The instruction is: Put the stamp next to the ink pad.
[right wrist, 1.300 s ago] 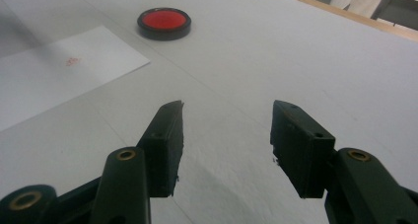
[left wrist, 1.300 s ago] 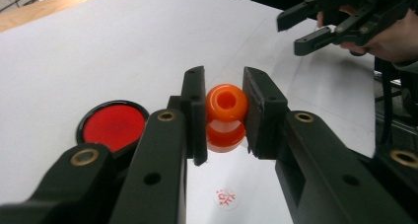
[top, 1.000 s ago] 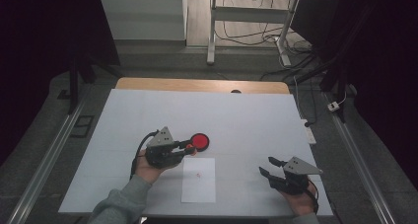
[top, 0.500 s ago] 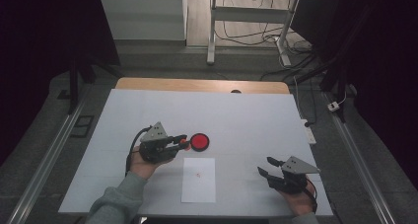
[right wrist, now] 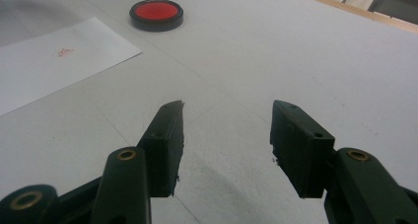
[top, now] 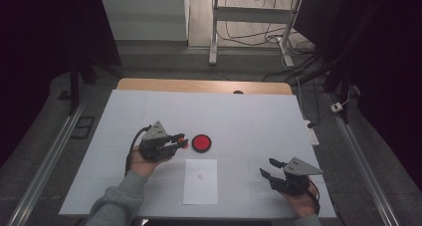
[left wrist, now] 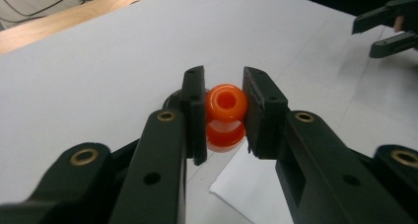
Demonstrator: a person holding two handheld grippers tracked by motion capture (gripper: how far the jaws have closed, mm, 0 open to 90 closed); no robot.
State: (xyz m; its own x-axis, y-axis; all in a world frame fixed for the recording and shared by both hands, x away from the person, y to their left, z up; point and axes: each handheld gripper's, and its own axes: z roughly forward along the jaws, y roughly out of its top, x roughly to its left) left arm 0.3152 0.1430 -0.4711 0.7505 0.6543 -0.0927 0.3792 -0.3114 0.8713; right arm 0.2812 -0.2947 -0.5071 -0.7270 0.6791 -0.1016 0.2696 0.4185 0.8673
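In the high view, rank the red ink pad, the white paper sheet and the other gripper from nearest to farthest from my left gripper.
From the left gripper:
1. Red ink pad, just beyond its jaws.
2. White paper sheet, toward the table's near edge.
3. Right gripper, at the near right corner.

Lab: rig table (top: 149, 111), floor cables (top: 259, 37)

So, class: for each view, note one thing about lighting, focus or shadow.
High view: white table lit, surroundings nearly black. Left gripper view: orange stamp sharp between the pads, far table edge soft. Right gripper view: soft shadow beneath the open right gripper; red ink pad slightly blurred.
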